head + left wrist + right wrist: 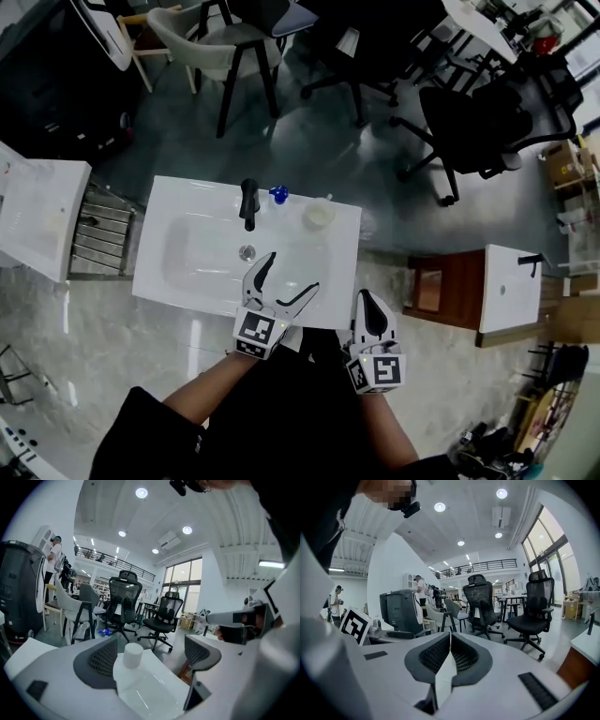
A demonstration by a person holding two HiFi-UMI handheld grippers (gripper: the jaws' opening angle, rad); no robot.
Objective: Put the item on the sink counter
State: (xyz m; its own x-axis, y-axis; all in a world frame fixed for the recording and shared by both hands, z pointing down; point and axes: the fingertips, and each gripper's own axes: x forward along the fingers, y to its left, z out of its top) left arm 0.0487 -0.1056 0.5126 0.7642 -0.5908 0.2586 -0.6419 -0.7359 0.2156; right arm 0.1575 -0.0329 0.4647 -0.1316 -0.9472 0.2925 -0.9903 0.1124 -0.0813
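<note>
Small white round pot (319, 215), upright on sink counter (187, 197), far right. Left gripper (293, 271) spread, empty; right gripper (369, 300) pressed together.

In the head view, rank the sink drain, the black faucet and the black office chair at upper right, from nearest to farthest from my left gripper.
1. The drain: in the basin, just left of the left gripper.
2. The black faucet: at the back edge of the counter, beyond the drain.
3. The black office chair: well past the counter, upper right.
</note>
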